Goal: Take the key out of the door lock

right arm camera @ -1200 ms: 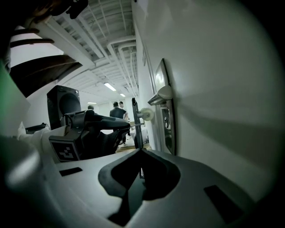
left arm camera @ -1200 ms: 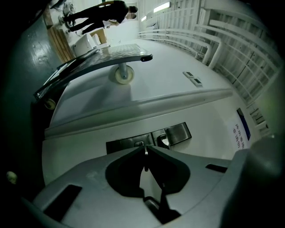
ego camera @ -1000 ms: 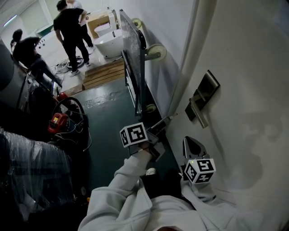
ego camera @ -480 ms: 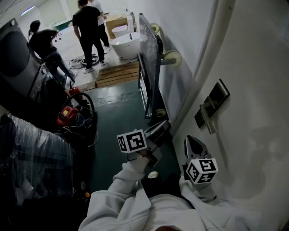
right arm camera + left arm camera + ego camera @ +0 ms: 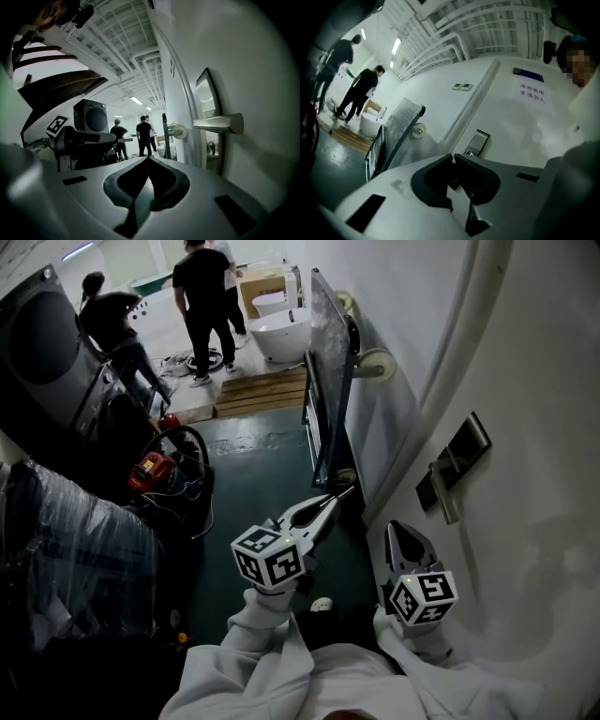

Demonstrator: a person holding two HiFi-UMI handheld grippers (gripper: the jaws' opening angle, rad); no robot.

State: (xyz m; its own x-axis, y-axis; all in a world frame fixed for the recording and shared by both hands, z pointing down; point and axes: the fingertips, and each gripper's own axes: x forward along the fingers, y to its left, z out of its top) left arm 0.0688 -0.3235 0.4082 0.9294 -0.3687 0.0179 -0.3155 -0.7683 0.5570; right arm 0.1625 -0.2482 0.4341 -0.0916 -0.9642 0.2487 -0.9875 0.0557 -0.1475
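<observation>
The white door (image 5: 525,521) fills the right of the head view, with a dark lock plate (image 5: 461,457) and a silver lever handle (image 5: 442,497). My left gripper (image 5: 339,493) is shut on a thin key (image 5: 345,490) that sticks out past its tips, clear of the door and left of the lock. In the left gripper view a small bright piece of the key (image 5: 453,160) shows between the closed tips, with the lock plate (image 5: 478,142) beyond. My right gripper (image 5: 401,529) hangs below the handle, shut and empty. Its own view shows the handle (image 5: 218,123) and the keyhole (image 5: 212,148).
A wheeled metal panel cart (image 5: 330,362) leans against the wall beyond the door. Several people (image 5: 204,296) stand at the back near a white tub (image 5: 281,334) and wooden pallets (image 5: 258,395). A red tool (image 5: 150,468) and a plastic-wrapped bundle (image 5: 66,559) lie at the left.
The left gripper has drawn back from the door toward the left and rolled, so its marker cube faces another way. The right gripper has shifted slightly. The head view has swung left.
</observation>
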